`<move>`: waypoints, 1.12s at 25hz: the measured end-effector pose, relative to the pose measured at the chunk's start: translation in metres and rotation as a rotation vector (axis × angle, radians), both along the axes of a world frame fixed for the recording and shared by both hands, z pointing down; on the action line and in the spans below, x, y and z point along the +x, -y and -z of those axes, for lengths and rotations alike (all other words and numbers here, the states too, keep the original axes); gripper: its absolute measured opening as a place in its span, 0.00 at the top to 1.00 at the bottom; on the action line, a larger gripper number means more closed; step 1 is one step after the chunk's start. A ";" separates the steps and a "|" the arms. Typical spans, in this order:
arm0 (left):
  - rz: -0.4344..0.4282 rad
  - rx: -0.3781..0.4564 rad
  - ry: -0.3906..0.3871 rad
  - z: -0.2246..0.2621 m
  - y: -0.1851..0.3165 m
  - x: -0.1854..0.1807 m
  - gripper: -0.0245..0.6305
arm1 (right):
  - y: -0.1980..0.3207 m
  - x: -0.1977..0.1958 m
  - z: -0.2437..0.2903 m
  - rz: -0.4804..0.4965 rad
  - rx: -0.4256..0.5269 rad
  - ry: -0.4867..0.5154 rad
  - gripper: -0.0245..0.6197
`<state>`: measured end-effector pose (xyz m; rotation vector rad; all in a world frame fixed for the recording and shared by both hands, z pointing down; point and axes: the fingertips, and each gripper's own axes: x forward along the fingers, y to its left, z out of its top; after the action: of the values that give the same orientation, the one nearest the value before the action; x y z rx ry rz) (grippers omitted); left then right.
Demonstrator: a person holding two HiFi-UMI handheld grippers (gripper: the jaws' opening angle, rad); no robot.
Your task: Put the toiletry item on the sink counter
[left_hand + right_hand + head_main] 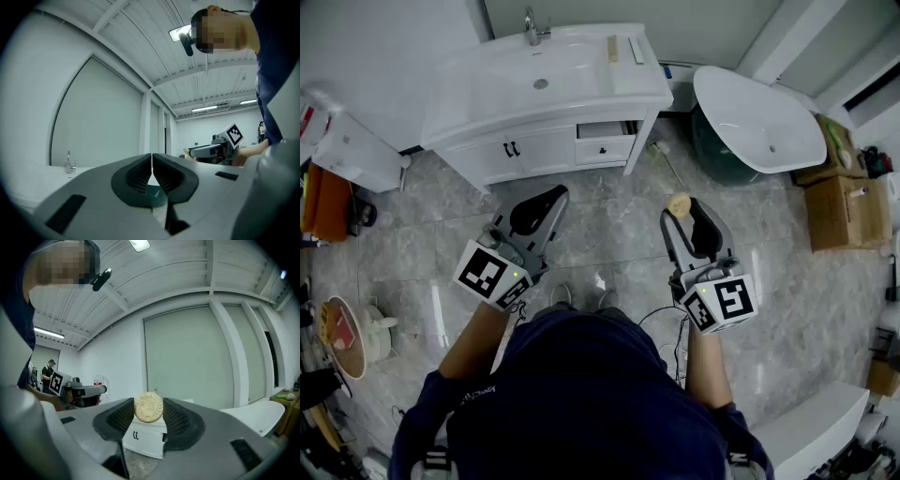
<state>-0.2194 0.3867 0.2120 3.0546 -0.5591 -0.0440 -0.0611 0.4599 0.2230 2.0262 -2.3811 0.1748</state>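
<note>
Now the right hand-held gripper (680, 212), at centre right of the head view, clamps a round tan soap (149, 408) between its pads, jaws wide around it. The left hand-held gripper (152, 158), at centre left, has its jaws pressed together, nothing between them. Both hang over the floor (609, 246), well apart from the white table (487, 67) with its sink (567, 64) at upper centre.

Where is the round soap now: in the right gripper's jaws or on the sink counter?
In the jaws: the right gripper clamps the round soap by both edges, short of the sink counter.
</note>
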 end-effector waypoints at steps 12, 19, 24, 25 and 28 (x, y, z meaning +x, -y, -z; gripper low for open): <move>0.007 -0.006 0.029 -0.013 0.011 0.012 0.91 | -0.002 0.021 -0.007 -0.021 0.009 0.029 0.65; 0.029 0.006 0.028 -0.014 0.003 0.042 0.91 | -0.013 0.049 -0.009 -0.002 0.023 0.033 0.65; 0.059 0.014 0.024 -0.015 -0.006 0.064 0.91 | -0.019 0.072 -0.009 0.026 0.031 0.031 0.65; 0.063 0.014 0.025 -0.016 -0.008 0.067 0.91 | -0.020 0.076 -0.010 0.032 0.032 0.031 0.65; 0.075 0.010 0.028 -0.018 -0.011 0.077 0.91 | -0.021 0.086 -0.013 0.044 0.031 0.035 0.65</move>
<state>-0.1420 0.3980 0.2301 3.0475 -0.6765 -0.0063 0.0246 0.4812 0.2357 1.9983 -2.4621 0.1750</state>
